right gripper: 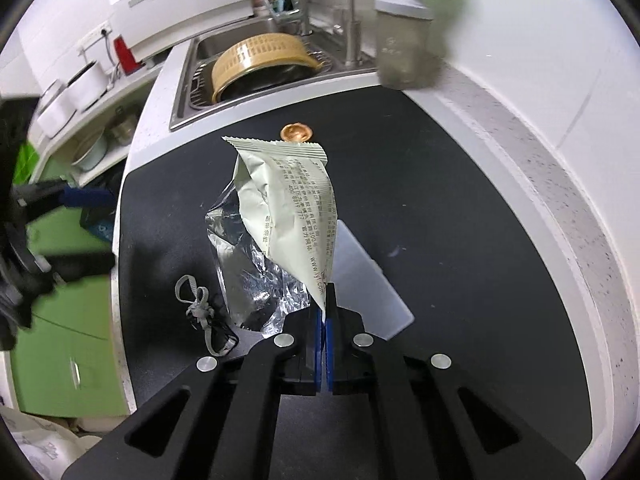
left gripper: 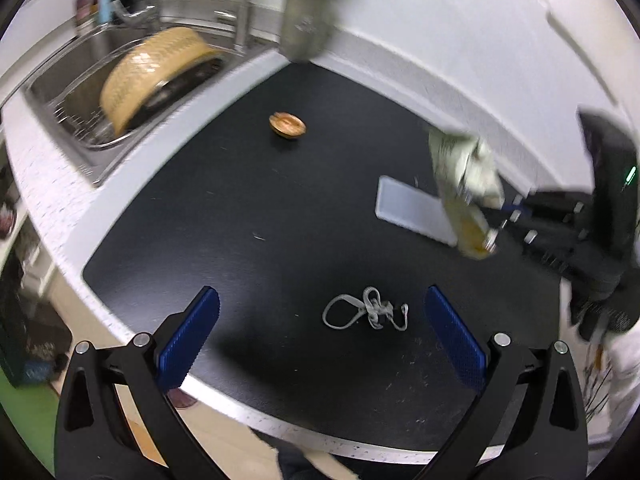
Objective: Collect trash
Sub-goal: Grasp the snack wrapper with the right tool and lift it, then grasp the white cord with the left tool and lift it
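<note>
Up close, the right wrist view shows the right gripper [right gripper: 325, 300] pressed together on the bottom corner of an empty snack wrapper [right gripper: 288, 204], which hangs clear of the black countertop [right gripper: 460, 208], its printed pale side and crumpled silver lining both readable. The left wrist view shows the same wrapper [left gripper: 466, 188] only as a blur at the right, with the right gripper's dark body behind it. That view alone shows the left gripper [left gripper: 320, 304], its blue pads [left gripper: 192, 336] spread wide with nothing between them, above a tangled grey cord [left gripper: 366, 310] lying on the countertop near the front edge. Both views show a flat white lid [right gripper: 372, 292] under the wrapper, a small wooden dish [left gripper: 287, 123] farther back, and a yellow basket [right gripper: 260, 64] in the sink [right gripper: 188, 92].
</note>
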